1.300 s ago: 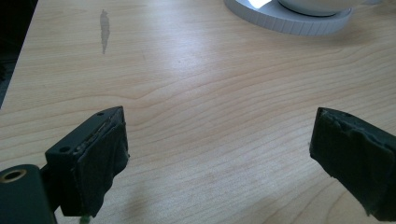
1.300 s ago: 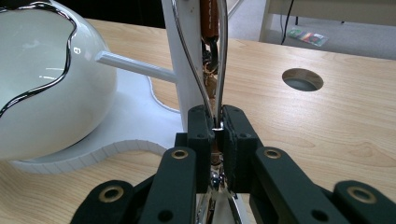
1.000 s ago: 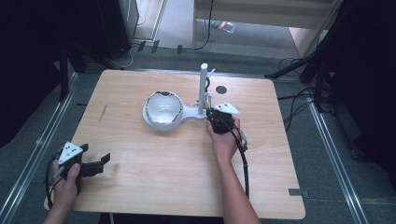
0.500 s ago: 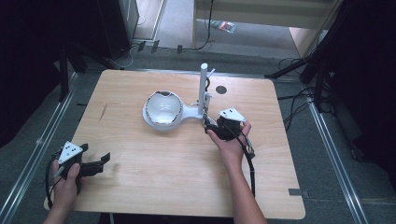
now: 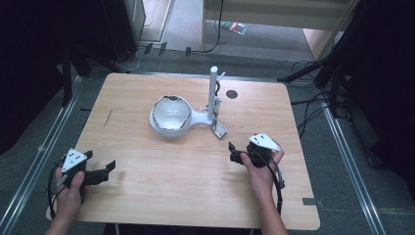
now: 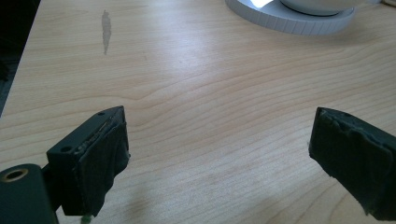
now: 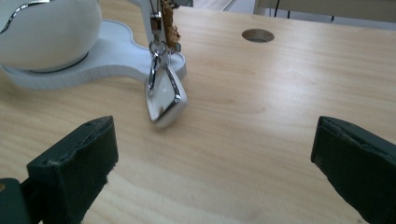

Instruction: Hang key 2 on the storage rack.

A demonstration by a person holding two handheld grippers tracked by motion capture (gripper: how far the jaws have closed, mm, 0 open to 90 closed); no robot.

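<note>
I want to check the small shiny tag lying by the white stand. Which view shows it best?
The right gripper view: the tag lies close ahead, chrome rim and clip clear. The high view shows it only as a tiny pale shape beside the stand.

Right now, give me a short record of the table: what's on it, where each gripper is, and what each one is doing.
surface: wooden table
main item: white stand with round bowl, upright post
hanging piece: silver-rimmed tag, lower end resting on the table
table hole: round, behind the post
left gripper: near left edge, fingers wide apart, nothing between
right gripper: right of stand, fingers just been opening, nothing between, apart from the tag
</note>
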